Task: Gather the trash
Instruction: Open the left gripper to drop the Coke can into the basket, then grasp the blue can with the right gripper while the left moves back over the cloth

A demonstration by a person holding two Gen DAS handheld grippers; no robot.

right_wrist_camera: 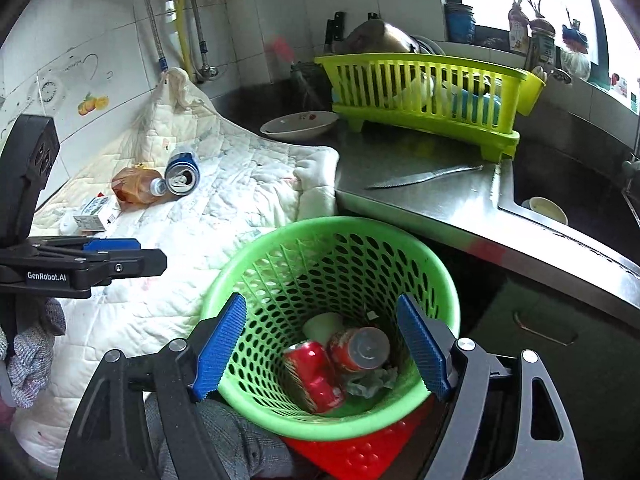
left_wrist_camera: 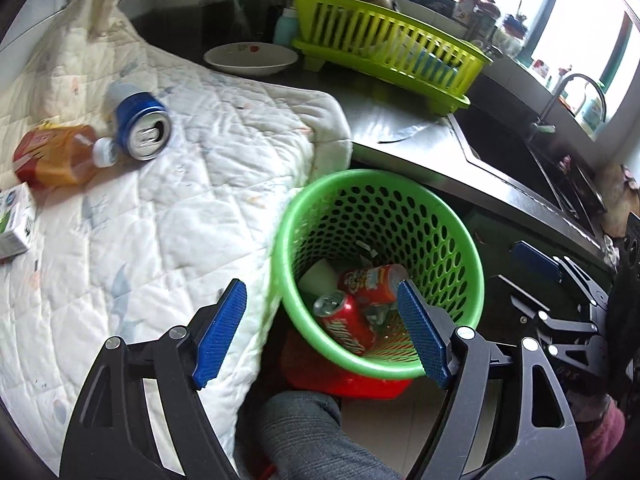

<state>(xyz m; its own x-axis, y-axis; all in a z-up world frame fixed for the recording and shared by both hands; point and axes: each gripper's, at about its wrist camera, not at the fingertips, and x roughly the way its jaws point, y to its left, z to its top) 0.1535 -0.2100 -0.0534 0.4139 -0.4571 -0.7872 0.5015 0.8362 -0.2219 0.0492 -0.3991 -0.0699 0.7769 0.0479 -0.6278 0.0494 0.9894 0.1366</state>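
A green perforated basket [left_wrist_camera: 440, 216] [right_wrist_camera: 256, 256] stands below the counter edge and holds two red cans [left_wrist_camera: 348, 320] [right_wrist_camera: 312, 372], a white cup [right_wrist_camera: 322, 324] and crumpled wrap. On the white quilted cloth [left_wrist_camera: 200, 184] [right_wrist_camera: 240, 200] lie a blue can [left_wrist_camera: 140, 124] [right_wrist_camera: 182, 174], an orange drink bottle [left_wrist_camera: 56, 156] [right_wrist_camera: 136, 186] and a small carton [left_wrist_camera: 16, 220] [right_wrist_camera: 94, 212]. My left gripper [left_wrist_camera: 324, 332] is open and empty over the basket's near rim. My right gripper [right_wrist_camera: 324, 340] is open and empty above the basket. The left gripper also shows in the right wrist view [right_wrist_camera: 120, 256].
A lime dish rack [left_wrist_camera: 384, 40] [right_wrist_camera: 428, 96] and a white plate [left_wrist_camera: 252, 58] [right_wrist_camera: 300, 124] sit at the back of the steel counter. A knife [right_wrist_camera: 424, 176] lies on the counter. The sink [left_wrist_camera: 520, 160] [right_wrist_camera: 568, 196] is right. A red stool [right_wrist_camera: 360, 452] is under the basket.
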